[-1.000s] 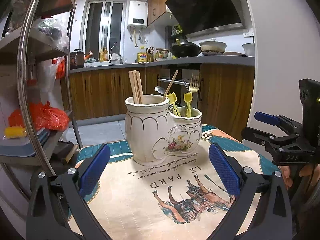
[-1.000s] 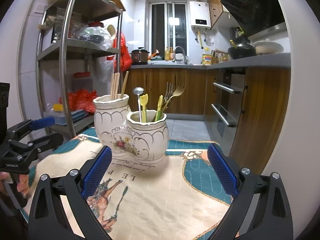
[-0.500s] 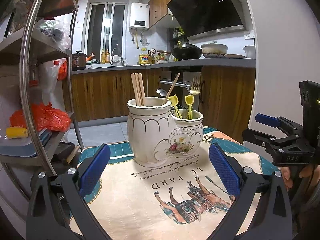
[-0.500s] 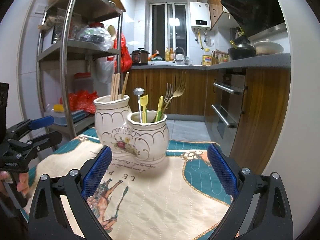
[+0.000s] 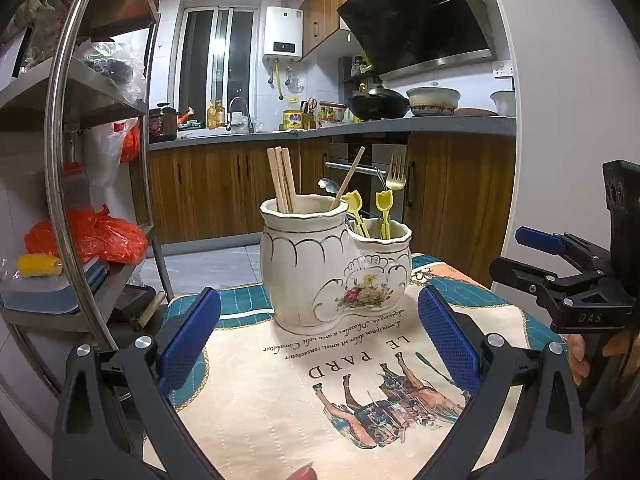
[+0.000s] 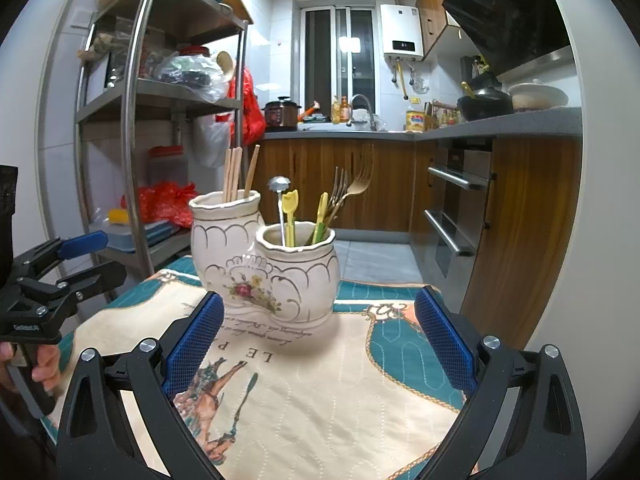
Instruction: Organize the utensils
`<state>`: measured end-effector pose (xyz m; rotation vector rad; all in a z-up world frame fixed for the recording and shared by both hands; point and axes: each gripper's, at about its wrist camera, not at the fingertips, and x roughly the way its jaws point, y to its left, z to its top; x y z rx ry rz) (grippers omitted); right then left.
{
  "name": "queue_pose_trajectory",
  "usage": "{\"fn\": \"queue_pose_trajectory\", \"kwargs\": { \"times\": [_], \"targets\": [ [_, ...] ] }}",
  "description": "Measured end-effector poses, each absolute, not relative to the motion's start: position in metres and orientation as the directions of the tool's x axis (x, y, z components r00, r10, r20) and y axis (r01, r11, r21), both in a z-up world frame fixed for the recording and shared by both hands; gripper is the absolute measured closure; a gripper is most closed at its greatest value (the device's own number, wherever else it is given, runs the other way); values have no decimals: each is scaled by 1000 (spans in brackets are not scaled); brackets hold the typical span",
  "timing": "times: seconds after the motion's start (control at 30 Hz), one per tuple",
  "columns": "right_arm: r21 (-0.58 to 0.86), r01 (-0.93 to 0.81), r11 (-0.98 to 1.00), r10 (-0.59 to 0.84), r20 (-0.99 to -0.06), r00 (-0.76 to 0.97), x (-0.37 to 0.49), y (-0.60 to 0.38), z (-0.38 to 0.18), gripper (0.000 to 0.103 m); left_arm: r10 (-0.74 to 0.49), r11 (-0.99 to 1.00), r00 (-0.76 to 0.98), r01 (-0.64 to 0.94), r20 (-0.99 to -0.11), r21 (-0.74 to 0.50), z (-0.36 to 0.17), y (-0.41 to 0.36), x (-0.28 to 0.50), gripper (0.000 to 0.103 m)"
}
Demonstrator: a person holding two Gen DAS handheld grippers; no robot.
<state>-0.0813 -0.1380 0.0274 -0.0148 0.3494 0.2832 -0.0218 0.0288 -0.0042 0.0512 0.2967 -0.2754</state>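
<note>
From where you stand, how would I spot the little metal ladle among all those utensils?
Find the cream double-pot ceramic holder on the printed cloth. Look in its shorter pot, not the taller one with the chopsticks. The ladle is the only thin silver stem topped by a small round bowl, standing beside the yellow plastic picks and gold forks.

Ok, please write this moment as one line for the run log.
left hand-held gripper: open, empty | right hand-held gripper: open, empty | utensil holder: upright on cloth, utensils inside, untouched
</note>
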Motion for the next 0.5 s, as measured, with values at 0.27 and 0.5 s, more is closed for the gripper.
{"fn": "queue_pose_trajectory", "kwargs": {
  "times": [0.27,0.5],
  "targets": [
    [32,-277,960,271,-335,902,-83,-135,29,7,-250,964,923,264,-293,9,-4,30,-21,6],
    [32,-276,961,271,-335,903,-83,-135,28,7,-249,965,923,263,-293,9,-4,30,-21,6]
  ]
}}
